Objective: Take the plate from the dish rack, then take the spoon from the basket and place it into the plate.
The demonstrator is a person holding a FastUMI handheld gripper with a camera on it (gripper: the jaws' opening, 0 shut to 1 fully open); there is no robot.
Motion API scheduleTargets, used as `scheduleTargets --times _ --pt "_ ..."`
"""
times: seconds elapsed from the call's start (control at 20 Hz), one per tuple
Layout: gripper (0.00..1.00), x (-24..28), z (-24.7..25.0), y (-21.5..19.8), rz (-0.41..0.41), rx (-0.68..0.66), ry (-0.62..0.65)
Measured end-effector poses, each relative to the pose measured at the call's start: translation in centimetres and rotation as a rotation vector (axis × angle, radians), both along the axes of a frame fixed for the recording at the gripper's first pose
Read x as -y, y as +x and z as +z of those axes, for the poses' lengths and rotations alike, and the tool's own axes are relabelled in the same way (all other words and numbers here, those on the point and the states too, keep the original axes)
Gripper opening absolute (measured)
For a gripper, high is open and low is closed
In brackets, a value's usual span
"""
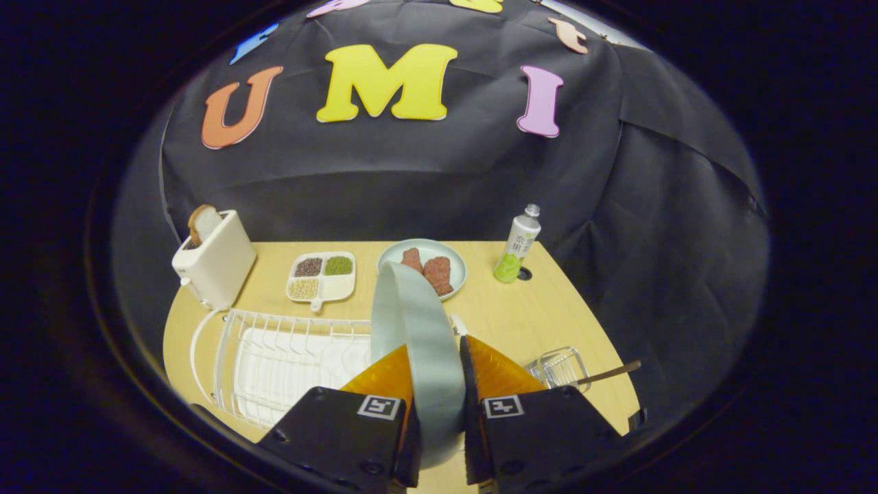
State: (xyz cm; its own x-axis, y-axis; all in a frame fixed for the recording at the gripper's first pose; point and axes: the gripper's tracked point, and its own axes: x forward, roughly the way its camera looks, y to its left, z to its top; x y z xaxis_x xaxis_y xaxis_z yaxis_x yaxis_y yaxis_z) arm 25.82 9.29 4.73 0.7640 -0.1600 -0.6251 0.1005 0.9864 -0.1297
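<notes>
Above dish rack [274, 357]: gripper [437, 370] clamps upright plate [418, 336].

The pale plate [418, 343], held on edge in the claw [439, 374], hid the 3 o'clock end of the white dish rack [274, 357] and the 7 o'clock rim of the far plate of meat [439, 264]. Its own lowest part sat behind the black claw bodies. At about 4 o'clock of the claw, the spoon [607, 374] showed its handle alone; its bowl lay inside the small wire basket [559, 367], too small to make out. The bottle [518, 243] label print was too small to tell. The near edge of the desk [494, 309] was cut off.
</notes>
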Motion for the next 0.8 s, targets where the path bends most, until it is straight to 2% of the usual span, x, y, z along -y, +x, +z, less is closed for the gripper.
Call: scheduleTargets --times 0.2,0.45,0.6,0.8 --pt "0.3 -0.5 1.7 -3.4 0.072 0.049 0.108" --pt "0.3 0.0 1.4 -10.3 0.172 0.059 0.254" --pt "0.3 0.9 -1.2 -14.7 0.222 0.053 0.311" --pt "0.3 2.5 -7.4 -19.0 0.222 -0.004 0.433"
